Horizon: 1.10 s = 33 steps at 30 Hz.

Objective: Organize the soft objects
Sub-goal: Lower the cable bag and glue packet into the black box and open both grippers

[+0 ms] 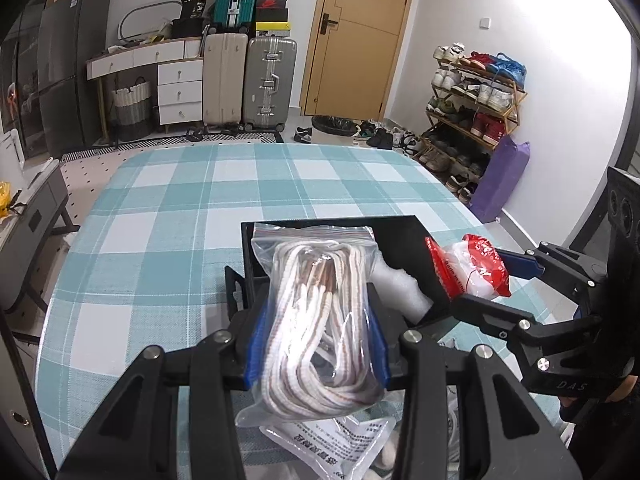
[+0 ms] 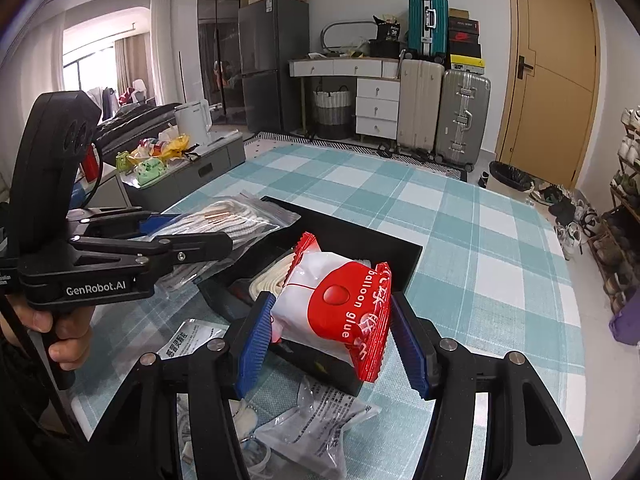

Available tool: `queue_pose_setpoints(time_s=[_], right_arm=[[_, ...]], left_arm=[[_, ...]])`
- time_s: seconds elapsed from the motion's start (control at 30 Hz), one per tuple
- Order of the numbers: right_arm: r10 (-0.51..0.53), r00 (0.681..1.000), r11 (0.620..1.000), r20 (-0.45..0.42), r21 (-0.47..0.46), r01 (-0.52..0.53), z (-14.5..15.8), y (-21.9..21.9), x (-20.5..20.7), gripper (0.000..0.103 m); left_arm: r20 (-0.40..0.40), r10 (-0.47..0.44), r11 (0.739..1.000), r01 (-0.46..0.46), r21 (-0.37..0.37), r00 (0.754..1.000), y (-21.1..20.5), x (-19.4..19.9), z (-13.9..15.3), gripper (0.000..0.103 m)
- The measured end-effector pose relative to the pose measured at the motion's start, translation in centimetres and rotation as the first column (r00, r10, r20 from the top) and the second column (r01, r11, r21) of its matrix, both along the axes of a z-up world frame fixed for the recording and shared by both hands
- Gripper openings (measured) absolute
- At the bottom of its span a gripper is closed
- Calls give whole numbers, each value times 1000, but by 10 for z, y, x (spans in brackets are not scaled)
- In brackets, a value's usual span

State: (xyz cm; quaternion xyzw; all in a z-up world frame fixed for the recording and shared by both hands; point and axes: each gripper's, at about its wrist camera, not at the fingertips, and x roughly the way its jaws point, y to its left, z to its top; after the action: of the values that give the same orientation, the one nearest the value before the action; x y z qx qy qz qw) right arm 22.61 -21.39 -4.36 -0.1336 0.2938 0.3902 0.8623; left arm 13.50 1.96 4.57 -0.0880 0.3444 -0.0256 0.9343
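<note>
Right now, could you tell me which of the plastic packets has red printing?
The balloon glue packet between the right jaws; the shoelace bag is clear.

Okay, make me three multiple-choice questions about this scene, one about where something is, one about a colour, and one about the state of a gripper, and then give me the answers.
1. Where is the black tray?
A. on the checked tablecloth
B. on the shoe rack
C. on the floor by the door

2. What colour is the printed part of the balloon glue packet?
A. green
B. red
C. yellow

3. What is the left gripper doing?
A. hanging open with nothing in it
B. shut on a suitcase handle
C. shut on the bag of laces

Answers:
1 A, the tray sits on the teal and white checked tablecloth.
2 B, the packet is red and white, with "balloon glue" on the red part.
3 C, its jaws press the clear bag from both sides in the left wrist view; the right gripper likewise holds the packet above the tray.
</note>
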Motion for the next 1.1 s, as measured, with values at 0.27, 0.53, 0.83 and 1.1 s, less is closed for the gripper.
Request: queue_pose_setpoints(time_s=[0.27, 0.53, 0.83, 1.1], right_arm=[[1, 1000, 1000, -8, -31, -1, -2, 11, 8, 58], [13, 1000, 998, -24, -67, -15, -11, 24, 21, 58], [7, 1000, 994, -12, -108, -9, -20, 34, 31, 58], [16, 1000, 990, 2, -140, -16, -24, 41, 38, 59]], left_arm=[[-25, 2, 1000, -2, 6, 1000, 0, 14, -5, 41], [-42, -21, 999, 22, 24, 999, -6, 29, -8, 41], [-69, -44, 997, 48, 54, 997, -12, 43, -11, 42], [-88, -50, 998, 54, 39, 995, -12, 48, -15, 44]])
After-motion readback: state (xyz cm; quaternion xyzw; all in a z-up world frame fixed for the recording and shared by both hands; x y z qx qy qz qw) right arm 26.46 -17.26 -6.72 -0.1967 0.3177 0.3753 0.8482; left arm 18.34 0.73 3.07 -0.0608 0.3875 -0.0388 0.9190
